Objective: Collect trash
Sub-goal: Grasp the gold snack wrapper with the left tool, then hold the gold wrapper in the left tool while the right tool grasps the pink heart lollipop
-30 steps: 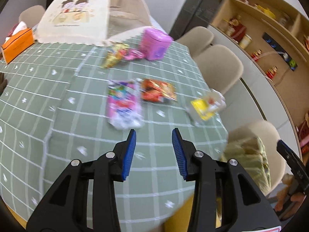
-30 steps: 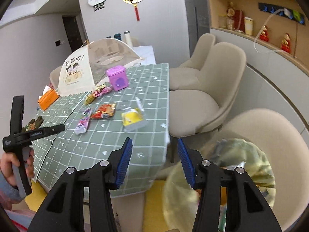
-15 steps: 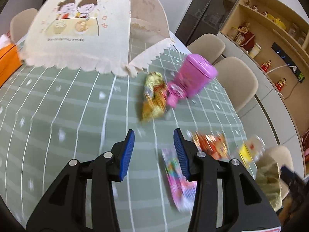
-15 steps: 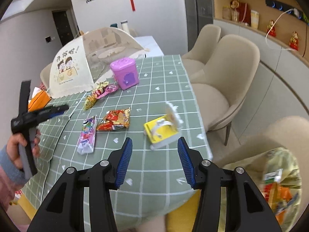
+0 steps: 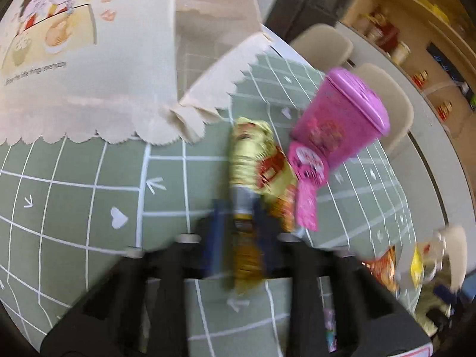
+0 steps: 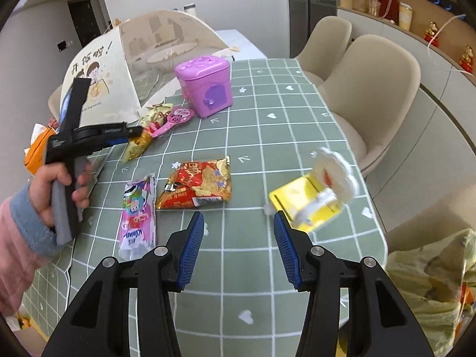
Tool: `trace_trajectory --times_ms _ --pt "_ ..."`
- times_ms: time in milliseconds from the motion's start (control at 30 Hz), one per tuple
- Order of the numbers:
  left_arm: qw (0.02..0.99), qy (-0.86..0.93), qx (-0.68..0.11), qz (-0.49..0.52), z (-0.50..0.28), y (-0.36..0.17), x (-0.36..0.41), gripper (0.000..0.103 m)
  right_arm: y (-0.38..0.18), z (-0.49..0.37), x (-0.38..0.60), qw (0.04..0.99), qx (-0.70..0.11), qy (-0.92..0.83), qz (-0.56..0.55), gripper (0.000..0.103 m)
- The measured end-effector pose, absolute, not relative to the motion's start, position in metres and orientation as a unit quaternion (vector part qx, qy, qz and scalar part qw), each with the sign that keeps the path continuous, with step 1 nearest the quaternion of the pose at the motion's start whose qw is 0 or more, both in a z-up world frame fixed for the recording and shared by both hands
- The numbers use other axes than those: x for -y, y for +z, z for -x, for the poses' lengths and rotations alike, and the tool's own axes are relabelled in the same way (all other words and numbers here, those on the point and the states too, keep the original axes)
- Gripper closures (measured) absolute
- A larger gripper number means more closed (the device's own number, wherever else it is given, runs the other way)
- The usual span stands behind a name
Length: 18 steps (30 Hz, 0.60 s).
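My left gripper (image 5: 238,223) has its blurred blue fingers on either side of a gold snack wrapper (image 5: 253,163) on the green checked table; whether they grip it I cannot tell. It shows in the right wrist view (image 6: 131,135) at the wrapper (image 6: 139,142). A pink round tag (image 5: 308,175) lies beside it. My right gripper (image 6: 238,238) is open and empty above the table. In front of it lie a red and gold packet (image 6: 197,184), a pink and white wrapper (image 6: 138,208) and a yellow and white carton (image 6: 312,196).
A purple lidded box (image 6: 206,84) and a cream mesh food cover (image 6: 131,68) stand at the back. A yellow-green trash bag (image 6: 431,285) sits on a chair at the right. Beige chairs (image 6: 372,89) line the table's right side. An orange tissue box (image 6: 34,154) is at the left.
My left gripper has moved forward across the table to the gold wrapper and narrowed around it. My right gripper has swung from the trash bag to over the table.
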<state>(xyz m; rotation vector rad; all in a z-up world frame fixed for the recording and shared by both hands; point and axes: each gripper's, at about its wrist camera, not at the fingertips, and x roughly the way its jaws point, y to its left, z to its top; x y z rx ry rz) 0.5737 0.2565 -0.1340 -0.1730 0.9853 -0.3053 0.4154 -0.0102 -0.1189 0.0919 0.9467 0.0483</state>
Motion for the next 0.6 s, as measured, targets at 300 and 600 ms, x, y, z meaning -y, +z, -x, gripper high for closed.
trace_trajectory --times_ms 300,600 --pt "0.865 -0.089 -0.489 0.069 -0.501 -0.117 -0.31 0.093 -0.129 -0.477 -0.033 0.888 -0.454 0.066 -0.042 0.057" --pt "0.859 -0.043 -0.501 0.098 -0.459 -0.119 -0.358 0.093 -0.13 -0.538 -0.074 0.894 -0.437 0.094 -0.042 0.057"
